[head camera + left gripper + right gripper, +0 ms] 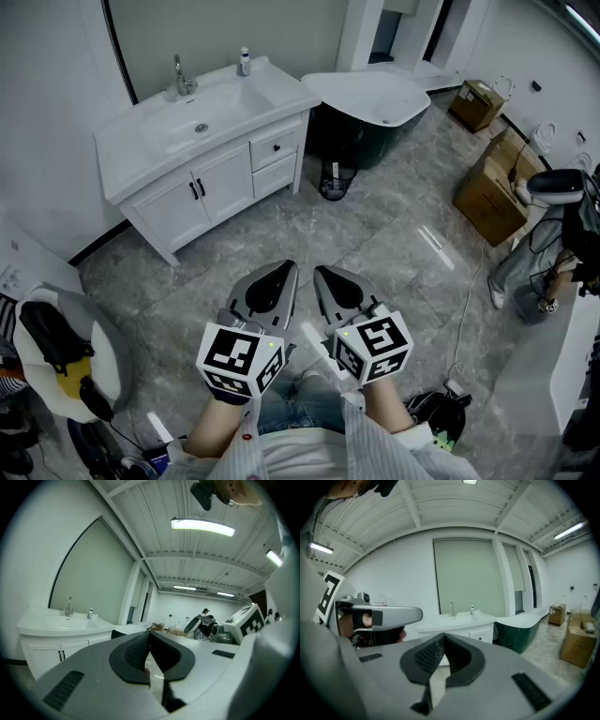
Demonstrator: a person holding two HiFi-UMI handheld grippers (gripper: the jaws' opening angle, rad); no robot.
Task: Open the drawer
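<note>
The white vanity [159, 155] with a sink stands at the back left of the head view. Its two small drawers [277, 148] with dark knobs are closed, stacked right of the double doors. Both grippers hover side by side over the grey tile floor, well short of the vanity. My left gripper [287, 269] is shut with nothing in it, its pads meeting at the tip [150, 635]. My right gripper [320, 273] is likewise shut and holds nothing [444, 638]. In the right gripper view the upper drawer [483, 634] shows far ahead.
A dark green bathtub [375, 103] with a white rim stands right of the vanity, with a small black bin [333, 180] between them. Cardboard boxes [492, 192] line the right wall. Equipment and cables sit at the far right [553, 272] and lower left [56, 352].
</note>
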